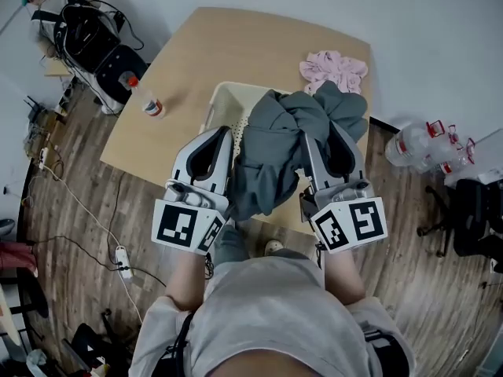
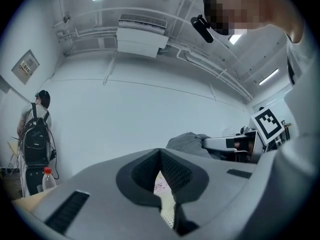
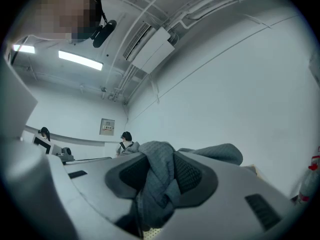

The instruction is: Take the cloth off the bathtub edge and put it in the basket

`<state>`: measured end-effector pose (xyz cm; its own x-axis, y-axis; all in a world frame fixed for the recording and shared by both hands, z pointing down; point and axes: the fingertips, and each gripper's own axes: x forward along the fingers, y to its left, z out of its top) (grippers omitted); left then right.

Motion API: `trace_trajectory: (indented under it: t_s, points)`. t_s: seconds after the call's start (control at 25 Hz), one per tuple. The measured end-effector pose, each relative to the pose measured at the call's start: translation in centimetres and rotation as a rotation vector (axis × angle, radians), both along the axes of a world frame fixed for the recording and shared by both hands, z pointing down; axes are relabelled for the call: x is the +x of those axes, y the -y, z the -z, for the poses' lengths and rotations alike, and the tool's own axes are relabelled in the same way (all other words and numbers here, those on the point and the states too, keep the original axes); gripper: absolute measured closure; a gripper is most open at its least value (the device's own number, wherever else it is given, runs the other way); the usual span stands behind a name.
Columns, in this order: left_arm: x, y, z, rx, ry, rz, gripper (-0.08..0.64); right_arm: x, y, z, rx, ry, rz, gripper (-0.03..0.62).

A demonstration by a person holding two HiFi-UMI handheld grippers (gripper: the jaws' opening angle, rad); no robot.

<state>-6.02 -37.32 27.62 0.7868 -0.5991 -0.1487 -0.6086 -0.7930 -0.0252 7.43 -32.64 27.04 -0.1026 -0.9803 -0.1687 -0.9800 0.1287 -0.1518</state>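
Observation:
A grey cloth (image 1: 275,148) hangs bunched above a cream perforated basket (image 1: 224,100) on a wooden table (image 1: 196,45). My right gripper (image 1: 303,136) is shut on the cloth's right side; in the right gripper view the cloth (image 3: 160,174) fills the space between the pads and drapes down over them. My left gripper (image 1: 227,132) is just left of the cloth, over the basket, with its jaws shut and nothing between them (image 2: 160,154). The left gripper view shows the grey cloth (image 2: 187,140) and the right gripper (image 2: 235,144) off to its right.
A pink cloth (image 1: 334,69) lies at the table's far right corner. A red-capped bottle (image 1: 147,102) stands on the table's left side. Large water bottles (image 1: 424,144) are on the floor at right, a backpack (image 1: 94,34) at far left, and a power strip (image 1: 123,261) with cables.

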Motion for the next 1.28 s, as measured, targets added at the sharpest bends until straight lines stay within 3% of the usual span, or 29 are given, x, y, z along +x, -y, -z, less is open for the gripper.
trace_trajectory:
  t_s: [0.76,1.28]
  points:
    - [0.9,13.5,0.2,-0.020,0.010,-0.324,0.548,-0.6,9.3,2.0,0.011,-0.011,-0.330,0.445]
    - [3.6,16.8,-0.6,-0.028,-0.002,-0.494,0.548,1.0,10.9,0.1,-0.023,0.003,-0.519,0.445]
